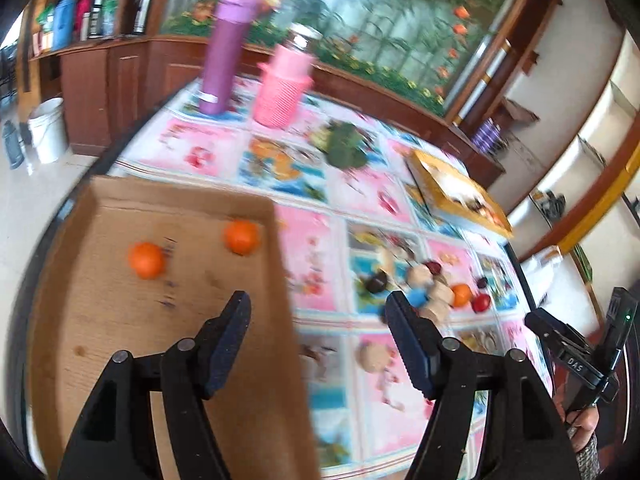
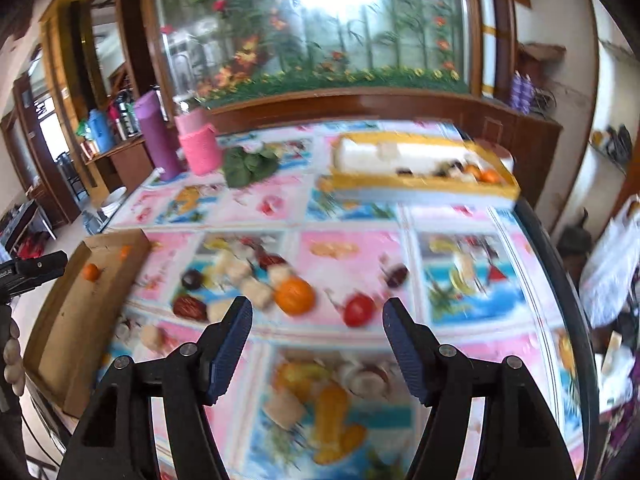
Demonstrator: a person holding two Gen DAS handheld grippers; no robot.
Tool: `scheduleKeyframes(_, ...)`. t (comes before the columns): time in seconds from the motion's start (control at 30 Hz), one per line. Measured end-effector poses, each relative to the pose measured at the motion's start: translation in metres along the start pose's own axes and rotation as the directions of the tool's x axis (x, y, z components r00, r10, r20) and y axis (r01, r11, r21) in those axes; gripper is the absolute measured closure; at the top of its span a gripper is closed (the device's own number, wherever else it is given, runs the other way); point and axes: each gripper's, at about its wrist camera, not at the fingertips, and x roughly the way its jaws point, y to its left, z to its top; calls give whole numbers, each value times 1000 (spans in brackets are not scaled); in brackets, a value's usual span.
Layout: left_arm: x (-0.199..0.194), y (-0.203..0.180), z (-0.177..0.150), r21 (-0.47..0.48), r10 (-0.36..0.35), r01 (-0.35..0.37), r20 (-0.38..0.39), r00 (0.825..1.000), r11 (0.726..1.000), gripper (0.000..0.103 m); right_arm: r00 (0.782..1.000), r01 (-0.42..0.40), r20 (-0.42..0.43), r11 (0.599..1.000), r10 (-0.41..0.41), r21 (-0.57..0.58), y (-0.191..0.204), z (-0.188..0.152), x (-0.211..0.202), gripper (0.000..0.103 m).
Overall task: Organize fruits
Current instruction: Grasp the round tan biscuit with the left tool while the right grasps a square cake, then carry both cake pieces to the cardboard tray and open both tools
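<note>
A brown cardboard tray [image 1: 120, 320] lies at the table's left and holds two oranges [image 1: 146, 260] [image 1: 241, 237]. My left gripper [image 1: 318, 312] is open and empty, above the tray's right edge. A loose pile lies on the patterned cloth: an orange [image 2: 294, 295], a red tomato [image 2: 359, 309], dark red fruits [image 2: 189, 306] and pale beige pieces [image 2: 256, 292]. My right gripper [image 2: 317, 316] is open and empty, just short of the orange and the tomato. The tray also shows in the right wrist view [image 2: 76, 320].
A yellow box [image 2: 424, 184] with more fruit stands at the back right. A purple bottle [image 1: 226, 56], a pink basket [image 1: 282, 88] and a leafy green bunch [image 1: 346, 146] stand at the back. The right gripper's body [image 1: 576, 352] shows at the table's right edge.
</note>
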Motion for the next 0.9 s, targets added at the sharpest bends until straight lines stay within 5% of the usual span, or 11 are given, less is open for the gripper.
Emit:
scheduleKeyframes(0.17,43,-46,-31,61,-26,33,-104,994,998,34,997,-40,-65,999,39,-1,-10,-31,10,31)
scheduleKeyframes(0.3,71,-67,-53,142,37,-12,-170,985,990,34,990,-77,-120,996,71,-45,-5,-48,25,31)
scheduleKeyframes(0.4,79,-80,-64,253,137,-96,-152,979,963,34,987,-95,-137,993,85,-72,1,-57,34,31)
scheduleKeyframes(0.7,88,-93,-81,384,199,-128,-152,968,914,34,981,-85,-182,988,61,-127,21,-62,54,44)
scheduleKeyframes(0.77,87,-93,-80,386,203,-137,-137,969,912,45,982,-82,-180,987,56,-141,24,-62,53,57)
scheduleKeyframes(0.83,84,-93,-79,384,211,-153,-113,971,911,78,983,-60,-179,986,31,-158,27,-62,53,66)
scheduleKeyframes(0.9,82,-91,-79,373,204,-148,-113,972,916,78,984,-50,-178,984,19,-172,29,-63,53,69)
